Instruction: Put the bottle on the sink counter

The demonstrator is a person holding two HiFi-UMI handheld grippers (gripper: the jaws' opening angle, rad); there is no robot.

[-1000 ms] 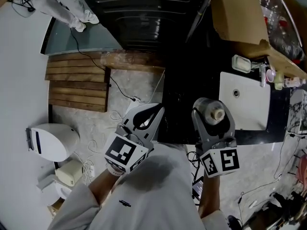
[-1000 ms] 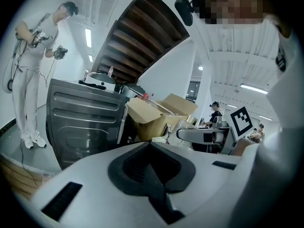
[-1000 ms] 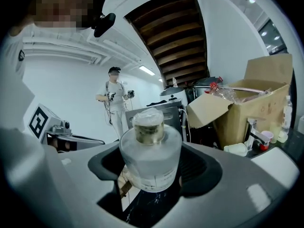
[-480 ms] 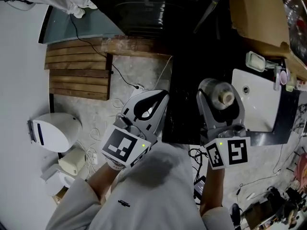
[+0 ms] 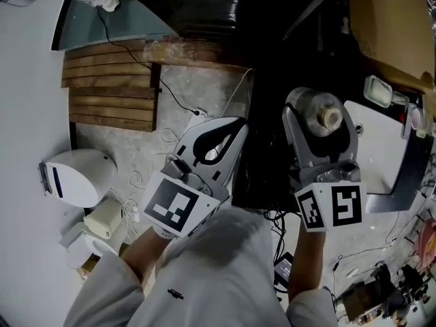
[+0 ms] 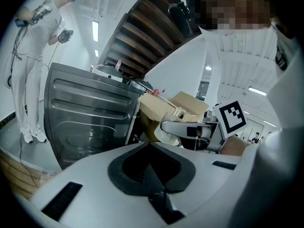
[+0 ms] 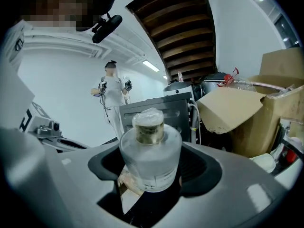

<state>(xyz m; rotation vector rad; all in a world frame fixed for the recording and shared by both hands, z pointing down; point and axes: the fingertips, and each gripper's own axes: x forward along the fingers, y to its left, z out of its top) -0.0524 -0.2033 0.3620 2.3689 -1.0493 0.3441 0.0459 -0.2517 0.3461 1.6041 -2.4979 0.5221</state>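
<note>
A clear glass bottle (image 5: 321, 114) with a pale cap stands upright between the jaws of my right gripper (image 5: 319, 125), which is shut on it. The right gripper view shows the bottle (image 7: 150, 155) held low on its body by that gripper (image 7: 152, 177). It hangs over a dark area just left of the white sink (image 5: 381, 157) and its black counter edge (image 5: 409, 176). My left gripper (image 5: 230, 129) is shut with nothing in it; its jaws (image 6: 152, 167) meet along a seam. From there the right gripper (image 6: 190, 128) is seen to the right.
Cardboard boxes (image 5: 392, 26) stand beyond the sink, and a soap dish (image 5: 379, 90) sits at its far rim. A dark metal appliance (image 6: 90, 113) is ahead. Wooden slats (image 5: 109, 87) and a white device (image 5: 75, 186) lie on the floor at left. A person in white (image 7: 114, 91) stands behind.
My right gripper has carried the bottle forward and a little right, closer to the sink. The left gripper has gone along beside it, still shut.
</note>
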